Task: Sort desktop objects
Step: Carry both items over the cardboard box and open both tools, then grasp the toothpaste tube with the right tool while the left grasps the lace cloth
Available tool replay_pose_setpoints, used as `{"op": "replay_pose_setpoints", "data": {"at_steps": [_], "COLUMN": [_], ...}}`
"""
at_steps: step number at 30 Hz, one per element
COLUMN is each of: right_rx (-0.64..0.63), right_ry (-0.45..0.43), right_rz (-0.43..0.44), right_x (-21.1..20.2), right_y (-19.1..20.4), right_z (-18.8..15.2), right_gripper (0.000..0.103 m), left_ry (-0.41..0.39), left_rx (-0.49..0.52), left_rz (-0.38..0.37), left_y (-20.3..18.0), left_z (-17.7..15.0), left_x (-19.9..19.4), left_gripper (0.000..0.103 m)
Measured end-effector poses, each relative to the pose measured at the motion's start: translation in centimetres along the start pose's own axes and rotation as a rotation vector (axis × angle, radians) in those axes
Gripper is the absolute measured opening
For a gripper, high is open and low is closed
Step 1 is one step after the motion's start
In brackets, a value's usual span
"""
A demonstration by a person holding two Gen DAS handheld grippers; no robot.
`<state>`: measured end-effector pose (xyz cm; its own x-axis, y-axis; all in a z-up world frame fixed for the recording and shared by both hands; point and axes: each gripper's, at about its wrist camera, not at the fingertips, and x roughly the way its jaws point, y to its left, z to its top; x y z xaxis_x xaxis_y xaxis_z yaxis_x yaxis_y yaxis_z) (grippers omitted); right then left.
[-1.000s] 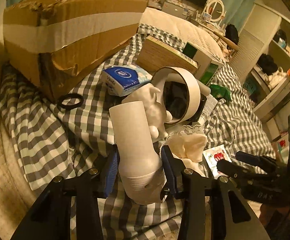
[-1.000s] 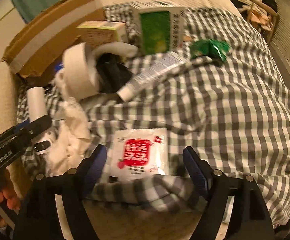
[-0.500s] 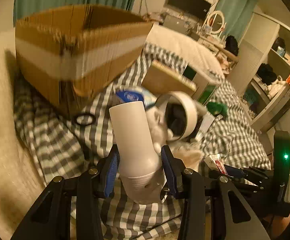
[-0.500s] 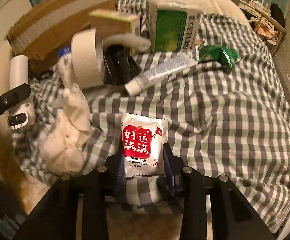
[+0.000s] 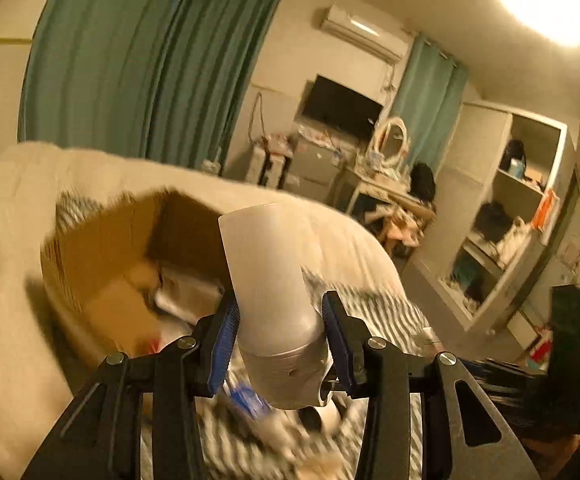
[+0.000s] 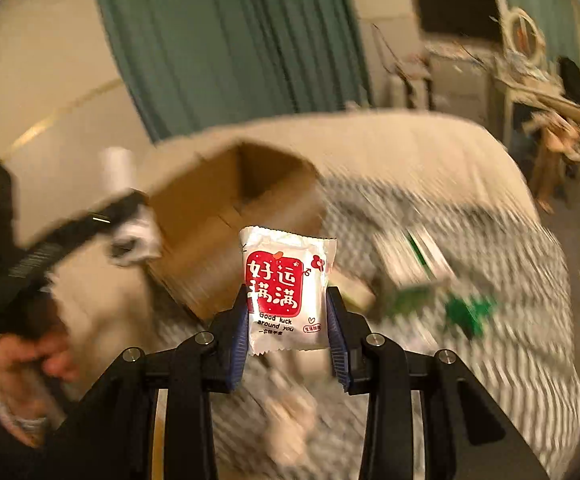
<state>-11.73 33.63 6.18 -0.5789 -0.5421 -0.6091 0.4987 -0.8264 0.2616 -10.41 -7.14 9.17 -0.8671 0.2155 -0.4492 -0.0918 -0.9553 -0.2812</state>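
Observation:
My left gripper (image 5: 278, 332) is shut on a white cylindrical device (image 5: 274, 280) and holds it in the air, its tip pointing up over the open cardboard box (image 5: 106, 264). The box has some items lying inside. My right gripper (image 6: 288, 320) is shut on a white sachet with a red label (image 6: 286, 288), lifted in front of the same cardboard box (image 6: 226, 208). In the right wrist view the left gripper (image 6: 50, 248) with the white device (image 6: 120, 172) shows at the left, held by a hand (image 6: 30, 360).
The checked blanket (image 6: 489, 280) on the bed carries blurred objects: a green packet (image 6: 465, 312), a green-and-white box (image 6: 417, 256) and a blue-labelled pack (image 5: 250, 398). A shelf unit (image 5: 509, 208) and a cluttered dresser (image 5: 369, 176) stand beyond the bed.
Both grippers have risen and tilted up with their loads. The box's open top has come into view under the left gripper. The bed and its objects have dropped low and blurred.

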Motion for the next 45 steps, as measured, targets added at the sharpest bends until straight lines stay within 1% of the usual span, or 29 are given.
{"op": "replay_pose_setpoints", "data": {"at_steps": [1, 3, 5, 7, 9, 10, 11, 12, 13, 14, 16, 19, 22, 24, 26, 28, 30, 32, 34, 36, 37, 39, 41, 42, 43, 45], "right_rx": [-0.001, 0.008, 0.016, 0.016, 0.033, 0.046, 0.075, 0.098, 0.124, 0.148, 0.166, 0.166, 0.164, 0.144, 0.103, 0.073, 0.053, 0.050, 0.052, 0.049, 0.054, 0.096, 0.139, 0.148, 0.149, 0.127], "right_ry": [-0.013, -0.029, -0.032, -0.015, -0.003, 0.000, -0.003, -0.008, -0.019, -0.038, -0.053, -0.066, -0.071, -0.079, -0.092, -0.096, -0.094, -0.090, -0.089, -0.074, -0.063, -0.019, -0.027, -0.027, -0.031, -0.070], "right_rz": [0.030, 0.086, 0.110, 0.123, 0.135, 0.138, 0.136, 0.133, 0.128, 0.125, 0.119, 0.081, 0.048, 0.009, -0.052, -0.105, -0.159, -0.185, -0.209, -0.244, -0.257, -0.276, -0.247, -0.243, -0.245, -0.223], "right_x": [0.6, 3.0, 5.3, 9.0, 11.8, 12.6, 13.7, 14.3, 14.6, 14.6, 13.9, 11.8, 8.5, 5.7, 2.8, 0.9, -0.8, -1.8, -2.4, -2.1, -1.8, -1.0, -0.7, -0.6, -0.6, -0.8], "right_y": [0.7, 2.1, 3.0, 4.1, 5.1, 5.1, 5.2, 5.0, 4.8, 4.4, 4.0, 3.4, 2.4, 1.3, 0.5, -0.4, -1.9, -3.6, -5.2, -6.8, -7.8, -9.3, -10.5, -10.7, -10.9, -10.7], "right_z": [1.3, 3.9, 5.4, 6.9, 8.1, 8.6, 9.0, 9.3, 9.7, 9.9, 9.9, 9.2, 7.8, 6.5, 4.9, 3.3, 1.4, -0.7, -2.6, -5.1, -6.7, -8.2, -8.9, -8.7, -8.5, -8.0], "right_gripper": [0.034, 0.034, 0.034, 0.034, 0.039, 0.047, 0.063, 0.069, 0.073, 0.073, 0.073, 0.073, 0.073, 0.073, 0.073, 0.073, 0.073, 0.073, 0.073, 0.073, 0.073, 0.073, 0.073, 0.073, 0.073, 0.073], "left_ry": [-0.004, -0.004, 0.005, 0.029, 0.040, 0.032, 0.020, 0.011, 0.000, -0.014, -0.029, -0.021, -0.027, -0.022, 0.010, 0.052, 0.082, 0.112, 0.152, 0.212, 0.245, 0.320, 0.374, 0.384, 0.379, 0.375], "left_rx": [0.007, 0.005, -0.022, -0.050, -0.064, -0.064, -0.059, -0.047, -0.034, -0.023, -0.004, 0.008, 0.024, 0.033, 0.027, 0.025, 0.051, 0.086, 0.113, 0.103, 0.092, 0.085, 0.106, 0.117, 0.126, 0.138], "left_rz": [0.034, 0.077, 0.124, 0.167, 0.175, 0.174, 0.175, 0.179, 0.186, 0.193, 0.199, 0.186, 0.177, 0.179, 0.173, 0.168, 0.149, 0.127, 0.078, 0.025, -0.001, -0.027, -0.004, 0.014, 0.030, 0.054], "left_y": [1.1, 3.2, 5.8, 8.0, 9.2, 9.4, 9.4, 9.3, 9.2, 9.1, 9.0, 8.2, 7.0, 5.9, 4.5, 2.9, 0.5, -1.8, -4.0, -5.7, -6.4, -7.7, -8.8, -9.1, -9.3, -9.6], "left_z": [0.9, 1.4, 1.2, 1.1, 1.3, 1.4, 1.4, 1.4, 1.4, 1.4, 1.2, 1.1, 0.6, -0.3, -1.6, -2.8, -4.5, -6.8, -9.7, -12.7, -14.1, -16.8, -18.8, -19.5, -20.1, -21.0], "left_x": [1.1, 2.6, 3.9, 5.2, 6.2, 6.4, 6.6, 6.6, 6.5, 6.3, 6.2, 5.6, 3.7, 2.2, 1.2, 1.0, 0.9, 0.6, 0.6, 1.2, 1.7, 3.3, 5.2, 6.1, 6.8, 8.0], "left_gripper": [0.043, 0.043, 0.043, 0.043, 0.043, 0.044, 0.052, 0.076, 0.089, 0.100, 0.100, 0.100, 0.100, 0.100, 0.100, 0.100, 0.100, 0.100, 0.100, 0.100, 0.100, 0.100, 0.100, 0.100, 0.100, 0.100]}}
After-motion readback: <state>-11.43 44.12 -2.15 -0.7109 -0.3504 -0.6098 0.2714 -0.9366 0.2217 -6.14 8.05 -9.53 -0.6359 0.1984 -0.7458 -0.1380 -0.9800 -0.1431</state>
